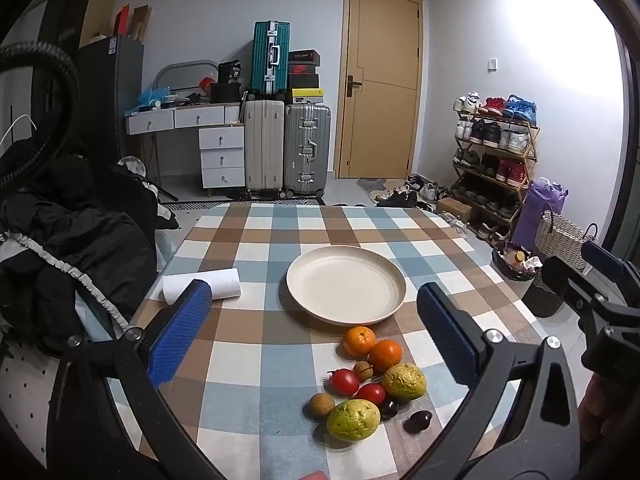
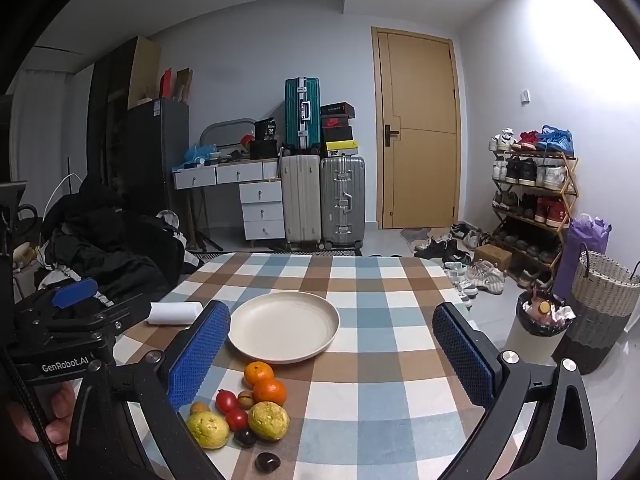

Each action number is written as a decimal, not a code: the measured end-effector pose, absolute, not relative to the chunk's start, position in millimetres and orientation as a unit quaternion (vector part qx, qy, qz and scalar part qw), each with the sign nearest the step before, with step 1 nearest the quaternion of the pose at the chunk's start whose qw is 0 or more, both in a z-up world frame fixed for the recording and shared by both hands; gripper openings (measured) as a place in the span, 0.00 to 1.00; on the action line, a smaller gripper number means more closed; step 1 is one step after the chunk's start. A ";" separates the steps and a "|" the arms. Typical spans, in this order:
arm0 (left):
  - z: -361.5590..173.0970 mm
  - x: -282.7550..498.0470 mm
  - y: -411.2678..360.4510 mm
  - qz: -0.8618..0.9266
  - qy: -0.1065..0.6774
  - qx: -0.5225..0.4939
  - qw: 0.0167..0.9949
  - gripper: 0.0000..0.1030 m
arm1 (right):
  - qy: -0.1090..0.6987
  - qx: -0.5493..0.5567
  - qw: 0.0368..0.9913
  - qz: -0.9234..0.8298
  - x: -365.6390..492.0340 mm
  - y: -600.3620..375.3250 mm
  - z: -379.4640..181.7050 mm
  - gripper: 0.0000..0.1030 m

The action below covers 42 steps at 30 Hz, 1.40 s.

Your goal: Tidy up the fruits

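Left gripper (image 1: 314,322) spread wide, hovering above fruits (image 1: 370,380)

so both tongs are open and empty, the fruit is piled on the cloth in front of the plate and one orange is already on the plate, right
Not quite: the plate is empty. Both oranges lie on the checked cloth with the other fruit, as the left wrist view shows. The left tongs and right tongs are open and empty.

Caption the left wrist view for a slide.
Open left hand-held gripper above a checked table: empty plate, fruit pile in front.
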<state>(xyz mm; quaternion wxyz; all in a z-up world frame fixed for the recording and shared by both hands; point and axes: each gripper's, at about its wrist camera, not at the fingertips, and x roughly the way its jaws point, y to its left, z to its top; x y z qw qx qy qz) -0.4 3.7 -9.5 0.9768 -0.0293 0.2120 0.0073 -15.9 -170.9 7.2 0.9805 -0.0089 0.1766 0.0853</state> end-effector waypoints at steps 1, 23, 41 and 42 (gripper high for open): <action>-9.8 -0.6 3.3 0.007 0.212 -0.030 0.977 1.00 | 0.177 -0.009 0.980 0.086 -16.8 -169.7 7.5 1.00; -10.9 -1.2 3.1 0.007 0.212 -0.031 0.977 0.99 | 0.179 -0.010 0.980 0.087 -12.0 -172.3 0.5 1.00; -33.3 4.1 6.7 -0.011 0.227 -0.039 0.973 0.99 | 0.161 -0.030 0.983 0.083 -5.2 -173.0 -8.4 1.00; -36.2 5.4 7.2 -0.013 0.231 -0.040 0.972 0.99 | 0.165 -0.029 0.982 0.082 -3.1 -173.5 -10.7 1.00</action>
